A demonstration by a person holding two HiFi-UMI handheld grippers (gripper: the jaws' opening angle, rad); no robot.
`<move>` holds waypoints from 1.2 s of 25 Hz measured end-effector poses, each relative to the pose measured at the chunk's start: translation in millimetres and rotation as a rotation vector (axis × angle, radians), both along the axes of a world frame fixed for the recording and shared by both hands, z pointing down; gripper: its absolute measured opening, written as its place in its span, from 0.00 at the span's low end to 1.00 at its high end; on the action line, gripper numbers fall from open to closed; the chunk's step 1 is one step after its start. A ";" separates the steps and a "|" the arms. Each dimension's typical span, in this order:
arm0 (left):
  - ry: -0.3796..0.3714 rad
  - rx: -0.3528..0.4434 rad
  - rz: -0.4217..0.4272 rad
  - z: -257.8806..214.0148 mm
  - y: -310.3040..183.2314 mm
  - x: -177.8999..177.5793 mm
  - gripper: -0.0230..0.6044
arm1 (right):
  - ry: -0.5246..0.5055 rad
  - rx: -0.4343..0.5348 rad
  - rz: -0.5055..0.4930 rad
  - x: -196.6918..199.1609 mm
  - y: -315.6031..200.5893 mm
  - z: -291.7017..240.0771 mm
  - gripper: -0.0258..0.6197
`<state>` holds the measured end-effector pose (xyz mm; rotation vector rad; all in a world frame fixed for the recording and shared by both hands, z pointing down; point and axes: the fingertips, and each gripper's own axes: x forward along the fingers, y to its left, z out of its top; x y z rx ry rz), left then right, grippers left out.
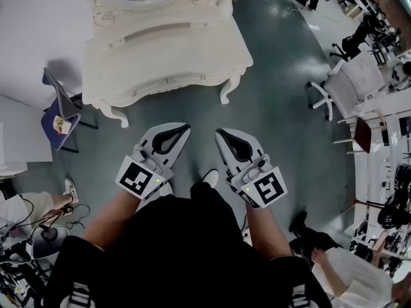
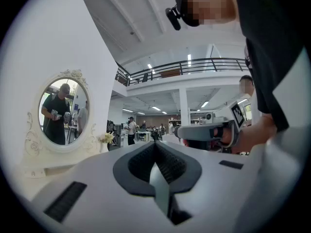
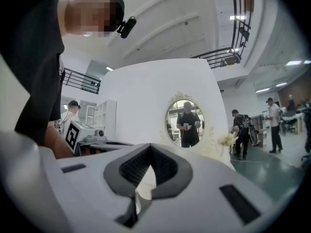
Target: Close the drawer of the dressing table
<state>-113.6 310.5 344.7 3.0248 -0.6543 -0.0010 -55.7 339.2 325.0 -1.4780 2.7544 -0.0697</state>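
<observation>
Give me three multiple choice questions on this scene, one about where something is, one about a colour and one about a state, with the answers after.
1. In the head view, where is the ornate cream-white dressing table relative to the left gripper and the right gripper?
A. Ahead of both, touched by neither
B. Between the two
C. Behind the person

2. What colour is the smooth floor?
A. Red
B. Grey-green
C. Yellow

3. How do the left gripper's jaws stand?
A. Wide apart
B. Shut on a drawer knob
C. Together, with nothing between them

Answers:
1 A: bare floor shows between both jaw tips and the table's front.
2 B: the floor around the table is a dull grey-green.
3 C: the left gripper view shows the pads meeting at the tip with nothing between them.
</observation>
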 end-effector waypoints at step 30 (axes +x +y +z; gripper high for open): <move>0.035 0.024 0.002 -8.3 -25.1 -37.9 0.03 | -0.005 0.000 0.020 -43.0 -22.6 6.3 0.04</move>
